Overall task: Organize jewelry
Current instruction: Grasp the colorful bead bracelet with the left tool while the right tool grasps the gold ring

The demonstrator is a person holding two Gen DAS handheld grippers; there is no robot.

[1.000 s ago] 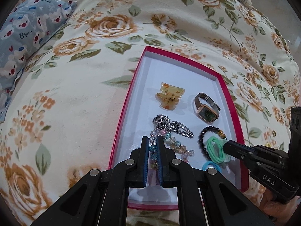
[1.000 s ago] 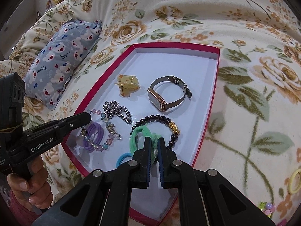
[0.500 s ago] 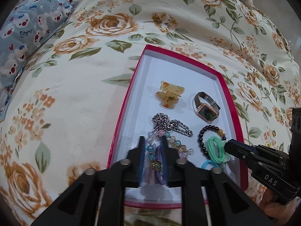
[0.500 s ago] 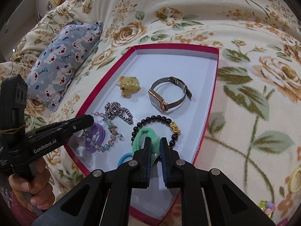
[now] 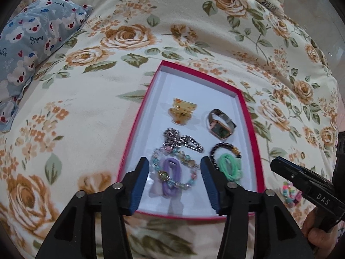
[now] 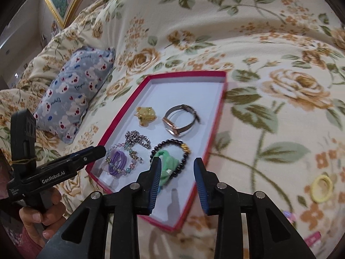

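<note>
Opening within the last moment, both sets of jaws now stand parted with nothing pressed between the pads: the left gripper [image 5: 174, 170] has let go of the purple hair tie [image 5: 170, 178], which lies on the box floor inside the loop of the pastel bead bracelet [image 5: 175, 168], and the right gripper [image 6: 176, 173] has released the green hair tie [image 6: 169, 164], which rests across the black bead bracelet [image 6: 172, 149] at about eleven o'clock from its fingertips. A second earlier each tool was clamped shut low over its tie, so I judge this a double drop-off just finished, with both grippers drawing up and back from the red box [image 5: 138, 120] (the blur in both views fits that). Beyond the ties, toward twelve o'clock, sit the silver chain [image 5: 183, 139], then the amber hair clip [image 5: 182, 111] and the watch [image 5: 220, 125], all inside the box. What remains, by my reading, lies outside it: a yellow hair tie [image 6: 321, 187] on the floral blanket [image 6: 269, 43] at three o'clock in the right view, and a small multicoloured beaded piece [image 5: 290, 193] just beside the box at three o'clock in the left view.
</note>
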